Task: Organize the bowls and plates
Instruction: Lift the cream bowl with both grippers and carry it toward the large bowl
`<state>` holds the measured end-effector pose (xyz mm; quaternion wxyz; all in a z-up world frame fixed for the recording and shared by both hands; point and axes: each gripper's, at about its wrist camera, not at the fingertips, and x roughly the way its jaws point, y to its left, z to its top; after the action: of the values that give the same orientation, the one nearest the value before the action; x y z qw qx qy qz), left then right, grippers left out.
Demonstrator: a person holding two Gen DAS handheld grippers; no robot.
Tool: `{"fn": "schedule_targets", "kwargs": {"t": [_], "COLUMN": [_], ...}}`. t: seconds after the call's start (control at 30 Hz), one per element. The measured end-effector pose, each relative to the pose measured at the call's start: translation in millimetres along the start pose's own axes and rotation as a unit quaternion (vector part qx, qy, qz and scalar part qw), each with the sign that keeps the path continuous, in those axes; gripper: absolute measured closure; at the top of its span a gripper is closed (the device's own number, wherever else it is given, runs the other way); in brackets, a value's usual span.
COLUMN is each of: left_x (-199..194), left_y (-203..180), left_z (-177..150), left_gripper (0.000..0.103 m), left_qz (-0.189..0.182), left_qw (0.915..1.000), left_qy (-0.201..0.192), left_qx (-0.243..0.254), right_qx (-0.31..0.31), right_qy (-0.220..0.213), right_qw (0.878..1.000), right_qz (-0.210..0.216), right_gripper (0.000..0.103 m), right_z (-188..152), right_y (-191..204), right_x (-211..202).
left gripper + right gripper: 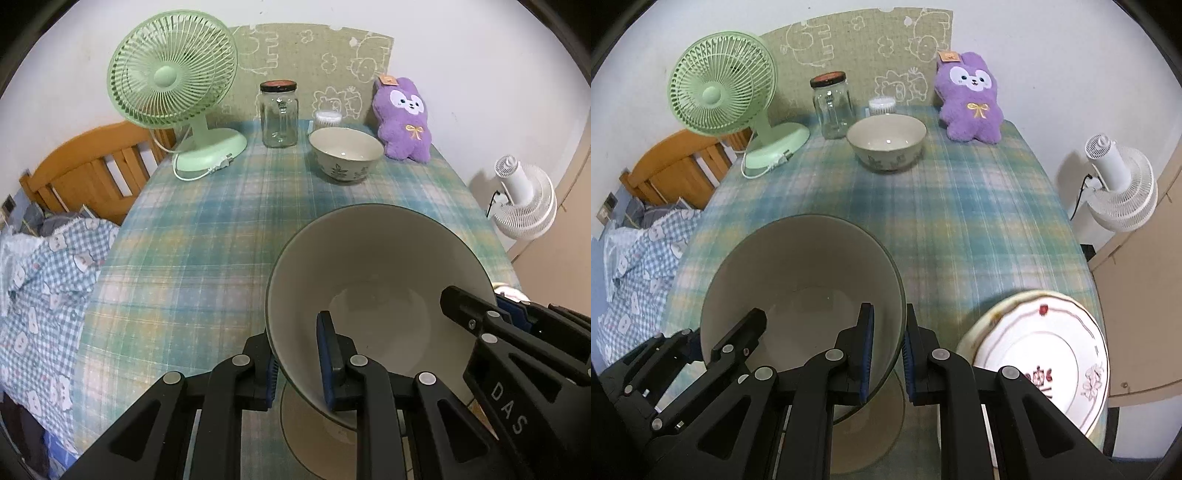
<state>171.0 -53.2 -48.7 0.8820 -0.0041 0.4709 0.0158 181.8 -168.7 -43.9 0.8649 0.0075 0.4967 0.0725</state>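
Above the plaid table (207, 229), large bowl (373, 266), opposite rims clamped between both grippers' jaws.

large bowl (369, 266): glossy ceramic | tablecloth (221, 229): woven plaid cloth | jar (279, 116): clear glass

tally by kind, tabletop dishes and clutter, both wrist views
Bowls: 2, the large bowl clamped by the left gripper and the right gripper, and the floral bowl
Plates: 1, the floral plate
Jars: 1, the glass jar
Desk fans: 1, the green fan
Plush toys: 1, the purple plush
Total: 6
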Motion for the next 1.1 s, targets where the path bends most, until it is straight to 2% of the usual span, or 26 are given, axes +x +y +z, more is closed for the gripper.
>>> {"fn": "schedule_targets", "kwargs": {"t": [0.3,0.73,0.9,1.1], "left_x": [-8.1,2.5,11.8,10.5], "left_y": [-4.1,-12.3,-9.8,-11.2], "left_z": [-10.6,-32.1,-38.9,-41.3], "left_gripper": [0.087,0.087,0.086,0.086], "left_qz": [0.0,0.011,0.009,0.009], "left_qw": [1.0,0.9996,0.9989,0.9991], "left_qy": [0.002,0.025,0.046,0.04], "left_qx": [-0.002,0.008,0.0,0.005], "right_qx": [0.002,0.007,0.005,0.008], "right_qy": [0.001,0.029,0.042,0.043], "right_qw": [1.0,1.0,0.999,0.999], "right_qz": [0.002,-0.004,-0.005,-0.007], "right_gripper": [0.086,0.086,0.086,0.086], "right_z": [-10.4,-32.5,-37.8,-38.8], "right_y": [-4.6,-8.5,-6.8,-5.6], "right_x": [-6.6,8.8,16.7,19.8]}}
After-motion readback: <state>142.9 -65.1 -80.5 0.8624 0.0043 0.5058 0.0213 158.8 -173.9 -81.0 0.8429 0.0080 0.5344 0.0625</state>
